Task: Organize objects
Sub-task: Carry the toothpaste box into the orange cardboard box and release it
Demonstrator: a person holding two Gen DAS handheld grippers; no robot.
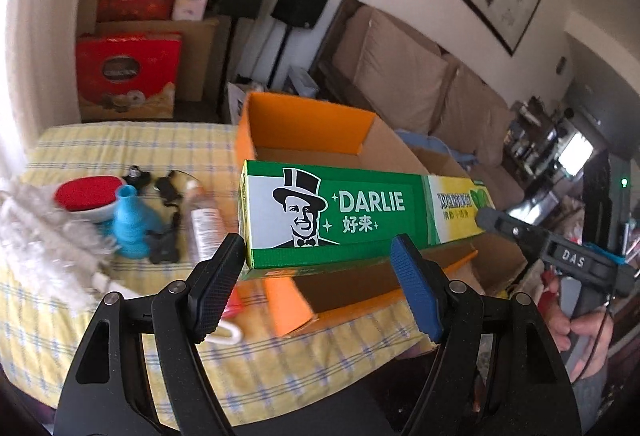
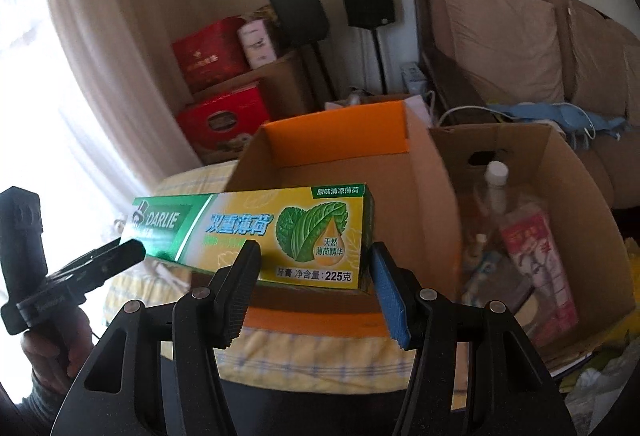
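Note:
A long green and yellow Darlie toothpaste box [image 1: 332, 215] is held level in the air between both grippers, above the near edge of an open orange-lined cardboard box [image 1: 304, 127]. My left gripper [image 1: 320, 256] is shut on its green end. My right gripper [image 2: 316, 260] is shut on its yellow end [image 2: 304, 232]. The orange-lined box [image 2: 340, 139] stands behind the toothpaste box in the right wrist view too. Each gripper shows at the edge of the other's view.
On the yellow checked tablecloth [image 1: 120, 151] lie a red and white dish [image 1: 88, 195], a blue funnel-shaped item [image 1: 132, 224], black items, a clear bottle [image 1: 202, 220] and a white fluffy duster [image 1: 36, 232]. A second cardboard box [image 2: 560, 195] holds bottles. Sofa stands behind.

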